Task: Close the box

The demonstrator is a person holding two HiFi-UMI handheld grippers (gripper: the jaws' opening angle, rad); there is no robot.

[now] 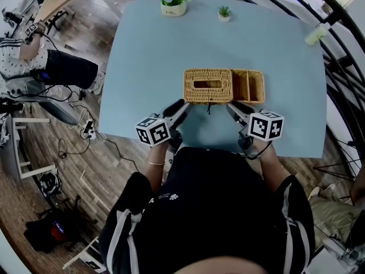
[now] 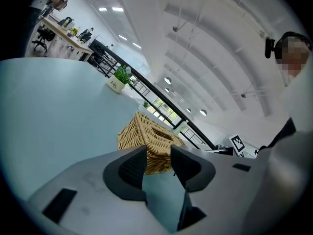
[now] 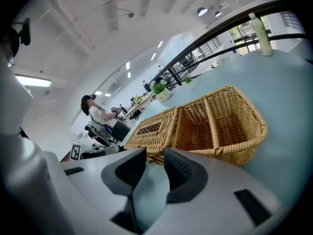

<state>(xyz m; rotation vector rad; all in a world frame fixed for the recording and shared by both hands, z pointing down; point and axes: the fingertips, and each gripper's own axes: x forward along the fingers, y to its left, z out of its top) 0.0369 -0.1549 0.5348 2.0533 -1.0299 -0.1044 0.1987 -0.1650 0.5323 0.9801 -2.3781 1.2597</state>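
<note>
A wicker box (image 1: 248,86) lies open on the light blue table (image 1: 148,56). Its body shows two compartments (image 3: 220,124). The slotted lid (image 1: 207,85) is folded out flat to the left of the body (image 3: 149,128). My left gripper (image 1: 181,107) hovers just in front of the lid's near left corner, jaws slightly apart with nothing between them (image 2: 158,153). In front of the seam between lid and body hangs my right gripper (image 1: 232,108), also open and empty (image 3: 155,156). Neither gripper touches the wicker (image 2: 146,140).
Two small potted plants (image 1: 173,2) (image 1: 224,12) stand at the table's far edge, and a bottle (image 1: 316,33) at its right corner. A curved railing (image 1: 342,67) runs along the right. A seated person (image 1: 34,61) is off to the left.
</note>
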